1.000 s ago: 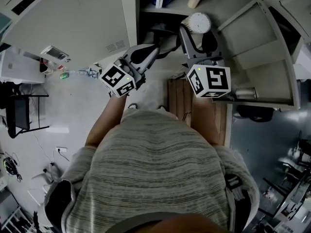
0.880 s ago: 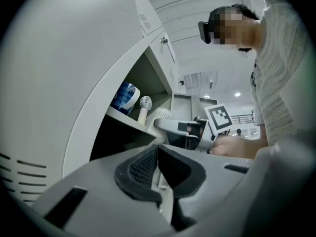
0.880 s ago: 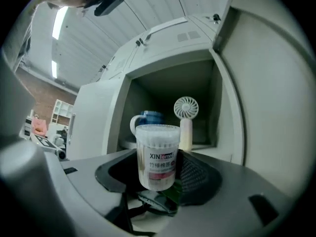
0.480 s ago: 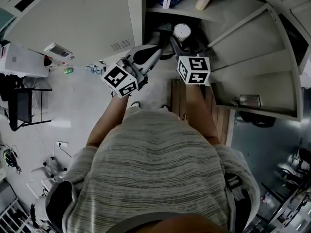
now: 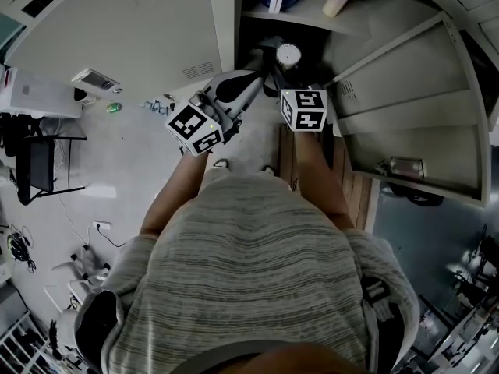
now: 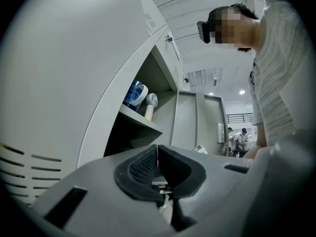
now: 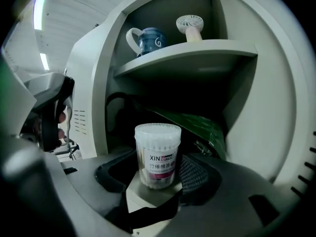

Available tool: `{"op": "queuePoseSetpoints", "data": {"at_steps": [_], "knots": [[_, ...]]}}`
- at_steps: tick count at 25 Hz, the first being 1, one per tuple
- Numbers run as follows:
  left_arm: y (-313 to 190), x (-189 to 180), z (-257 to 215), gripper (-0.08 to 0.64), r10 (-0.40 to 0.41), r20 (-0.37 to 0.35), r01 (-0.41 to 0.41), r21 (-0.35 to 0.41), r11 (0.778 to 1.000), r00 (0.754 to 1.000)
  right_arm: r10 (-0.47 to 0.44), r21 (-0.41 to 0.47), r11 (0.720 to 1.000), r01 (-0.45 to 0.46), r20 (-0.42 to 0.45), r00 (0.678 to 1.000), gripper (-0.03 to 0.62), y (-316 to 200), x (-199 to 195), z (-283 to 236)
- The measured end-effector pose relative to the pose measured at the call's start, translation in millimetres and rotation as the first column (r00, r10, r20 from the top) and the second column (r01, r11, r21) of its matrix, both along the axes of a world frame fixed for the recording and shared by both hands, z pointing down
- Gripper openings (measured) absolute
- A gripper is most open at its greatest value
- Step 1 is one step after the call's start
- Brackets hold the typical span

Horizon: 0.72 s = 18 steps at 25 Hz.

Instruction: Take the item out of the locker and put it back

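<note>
Right tongs (image 7: 158, 177), clamped on the swab jar (image 7: 158, 152), moved toward the locker (image 7: 105, 83): putting back begins. Left tongs (image 6: 158, 166) together, empty.

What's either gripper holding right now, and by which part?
The right gripper clamps the clear swab jar by its lower body; the left gripper holds nothing.

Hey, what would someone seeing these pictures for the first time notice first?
Most likely the clear tub of cotton swabs, held upright in the jaws of the right gripper in front of the dark lower compartment of the open locker. Next come the blue mug and the small white fan, side by side on the shelf above. The left gripper is shut and empty.
</note>
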State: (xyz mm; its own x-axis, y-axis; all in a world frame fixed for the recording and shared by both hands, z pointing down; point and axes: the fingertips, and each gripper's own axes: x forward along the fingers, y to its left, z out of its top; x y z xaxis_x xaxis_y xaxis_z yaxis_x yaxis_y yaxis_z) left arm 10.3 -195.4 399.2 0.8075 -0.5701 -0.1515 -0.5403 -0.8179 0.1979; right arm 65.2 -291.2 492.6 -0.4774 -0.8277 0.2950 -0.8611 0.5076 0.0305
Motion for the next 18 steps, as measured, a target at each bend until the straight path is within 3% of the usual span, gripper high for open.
{"op": "queuePoseSetpoints", "data": {"at_steps": [4,9,18], "knots": [[0,1,1,0.008,0.009,0.003,-0.009,0.002,1.000,1.000,0.001,-0.021,1.000,-0.002,-0.061,0.998,0.264,1,0,11],[0,2,1,0.008,0.010,-0.013,-0.010,-0.006,1.000,1.000,-0.031,-0.060,0.998,0.027,-0.058,0.998,0.267,3,-5,11],[1,3,-9,0.009,0.025,-0.008,-0.025,0.034,0.999,1.000,-0.018,0.012,1.000,0.018,-0.005,1.000,0.273,10,3,-28]]}}
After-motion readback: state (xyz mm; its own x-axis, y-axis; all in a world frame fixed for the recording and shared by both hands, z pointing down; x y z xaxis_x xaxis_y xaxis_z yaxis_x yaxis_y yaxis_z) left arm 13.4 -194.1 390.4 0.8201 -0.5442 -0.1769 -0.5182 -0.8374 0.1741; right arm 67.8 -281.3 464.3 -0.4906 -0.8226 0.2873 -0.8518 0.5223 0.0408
